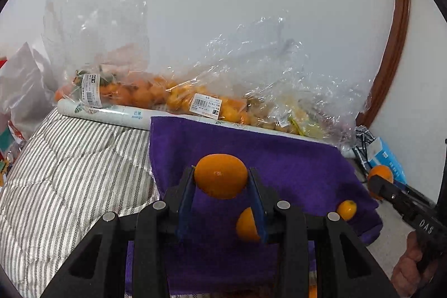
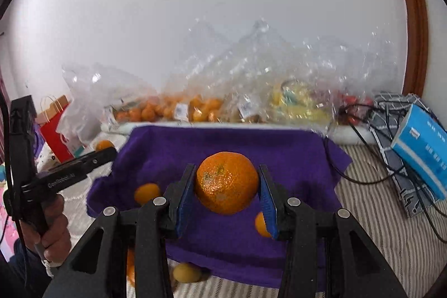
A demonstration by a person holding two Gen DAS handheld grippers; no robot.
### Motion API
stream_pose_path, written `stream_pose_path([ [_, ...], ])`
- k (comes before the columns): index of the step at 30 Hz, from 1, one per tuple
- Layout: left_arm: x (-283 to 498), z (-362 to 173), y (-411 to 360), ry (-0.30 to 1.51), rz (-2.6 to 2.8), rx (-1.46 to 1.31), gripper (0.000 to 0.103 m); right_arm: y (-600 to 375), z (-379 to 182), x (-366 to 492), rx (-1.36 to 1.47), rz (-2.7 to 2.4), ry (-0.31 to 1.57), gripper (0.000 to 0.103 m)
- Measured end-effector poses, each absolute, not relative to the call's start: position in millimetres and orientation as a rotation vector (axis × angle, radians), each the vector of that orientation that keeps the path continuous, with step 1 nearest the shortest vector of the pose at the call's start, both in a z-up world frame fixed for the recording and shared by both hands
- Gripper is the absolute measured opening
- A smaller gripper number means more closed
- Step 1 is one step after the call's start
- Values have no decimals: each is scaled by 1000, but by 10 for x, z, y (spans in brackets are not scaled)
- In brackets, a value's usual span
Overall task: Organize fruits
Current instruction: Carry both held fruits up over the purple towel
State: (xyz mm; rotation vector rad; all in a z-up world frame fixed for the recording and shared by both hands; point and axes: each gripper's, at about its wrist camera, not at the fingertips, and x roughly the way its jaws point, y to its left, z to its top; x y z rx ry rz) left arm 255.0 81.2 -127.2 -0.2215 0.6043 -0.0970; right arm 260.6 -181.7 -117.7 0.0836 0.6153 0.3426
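Two grippers are each holding fruit above the purple towel (image 1: pixel 293 158): my left gripper (image 1: pixel 220 180) is clamping a smooth orange (image 1: pixel 220 176), and my right gripper (image 2: pixel 226 183) is squeezing a dimpled mandarin (image 2: pixel 226 182). Loose fruits (image 2: pixel 146 193) are lying on the towel, with bags of fruit (image 1: pixel 178 97) sitting behind it.

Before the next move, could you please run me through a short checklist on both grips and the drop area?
1. Left gripper shut on the smooth orange: ok.
2. Right gripper shut on the mandarin: ok.
3. Both fruits lifted off the purple towel: cannot tell.
4. Bare towel left between the loose fruits: ok.
5. Black cable off the towel: not ok, crosses its right corner.
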Motion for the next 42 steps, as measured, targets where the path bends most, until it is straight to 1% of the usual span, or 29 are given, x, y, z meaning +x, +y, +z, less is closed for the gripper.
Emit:
stream_pose_path([
  [5, 2624, -1425, 837, 629, -102, -249, 35, -1980, -1228, 2649, 94, 291, 606, 43],
  [13, 2638, -1486, 822, 632, -111, -244, 35, -2206, -1327, 2754, 155, 248, 638, 43],
  [31, 2707, -1582, 799, 670, -108, -233, 35, -1641, -1632, 2715, 28, 364, 744, 43],
  [42, 2746, -1619, 764, 695, -115, -226, 35, -1557, -1715, 2753, -1, 366, 788, 43],
])
